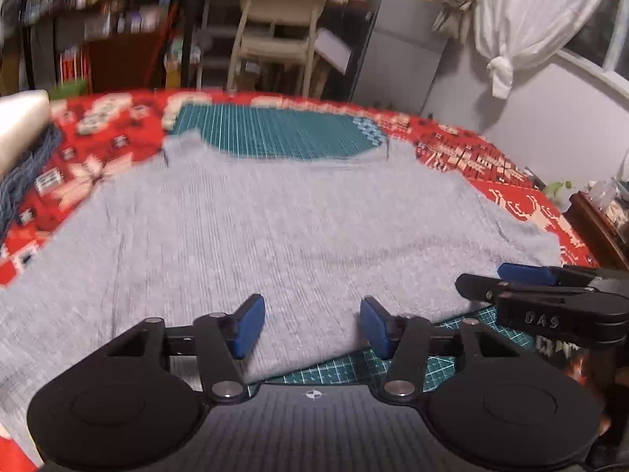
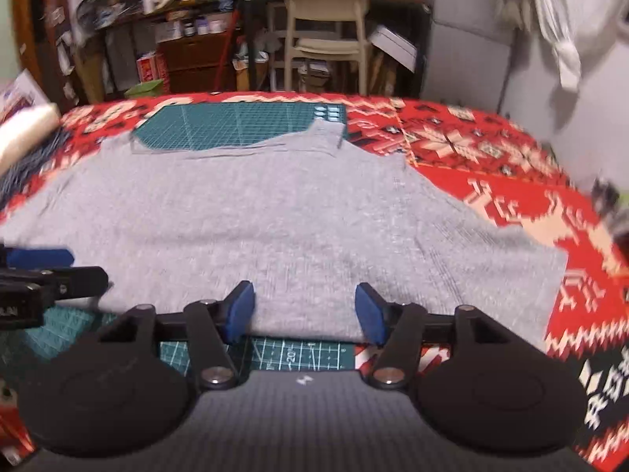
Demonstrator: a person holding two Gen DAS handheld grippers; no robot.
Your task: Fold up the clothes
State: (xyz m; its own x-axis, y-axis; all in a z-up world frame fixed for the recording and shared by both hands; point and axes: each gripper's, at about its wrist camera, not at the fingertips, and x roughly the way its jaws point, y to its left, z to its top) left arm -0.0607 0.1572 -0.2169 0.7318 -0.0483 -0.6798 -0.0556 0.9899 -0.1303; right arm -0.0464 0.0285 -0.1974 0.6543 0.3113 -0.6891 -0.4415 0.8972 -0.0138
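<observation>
Holding both tools low over the near edge of the table, you have each one released, blue pads spread wide with nothing between them. Your left gripper (image 1: 310, 324) straddles the near hem of the grey garment (image 1: 275, 228), its pads (image 1: 249, 324) sitting just above the cloth. Your right gripper (image 2: 304, 310) is placed the same way further along that hem, and its pads (image 2: 240, 306) frame the fabric edge without pinching it. Each tool shows at the side of the other's view, the two lying close beside one another.

The grey garment lies spread flat, face down or up you cannot tell, with its neckline toward the far edge and one short sleeve reaching out toward the right edge. Under it you have a green cutting mat (image 2: 236, 126), showing at the neckline and again as a strip just beneath the hem at the near edge. Beneath the mat, a red patterned cloth (image 2: 491, 165) covers the table. Near the left edge lies a bluish knitted item (image 1: 23, 173) beside a pale roll (image 1: 19, 126). Beyond the far edge stands a cream chair (image 2: 326, 27) among cluttered shelves.
</observation>
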